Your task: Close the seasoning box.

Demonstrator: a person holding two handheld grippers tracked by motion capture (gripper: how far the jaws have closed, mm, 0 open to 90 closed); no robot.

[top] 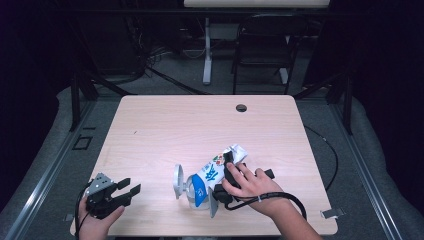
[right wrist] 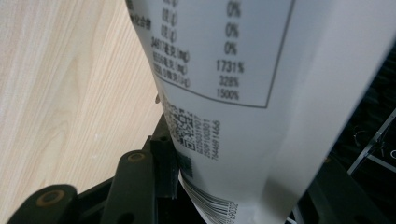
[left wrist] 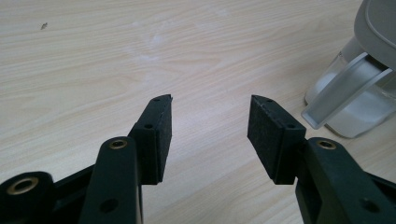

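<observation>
Nearest the camera, the left hand-held gripper (top: pixel 120 189) rests at the counter's (top: pixel 165 125) near left corner, its black jaws spread wide with nothing between them, the flat pads (left wrist: pixel 162 122) matte and slightly grainy. To its right, the right hand-held gripper (top: pixel 226 176) is clamped on a printed pouch (top: pixel 216 167) (white film with a blue panel, nutrition table and barcode on its back (right wrist: pixel 224 93)), tipped with its mouth down over a clear plastic container (top: pixel 194 192) whose grey lid (top: pixel 178 181) stands flipped open. Both sit near the middle of the counter's near edge. The pouch is thin, glossy and crumpled at its far end; the container is smooth and rigid, with a white fill showing low inside it in the left gripper view. The risk, judged from here: the soft film could buckle or slide in the grip, sending contents past the rim onto the pale wood-grain counter, or the pouch could nudge the unheld container over.
</observation>
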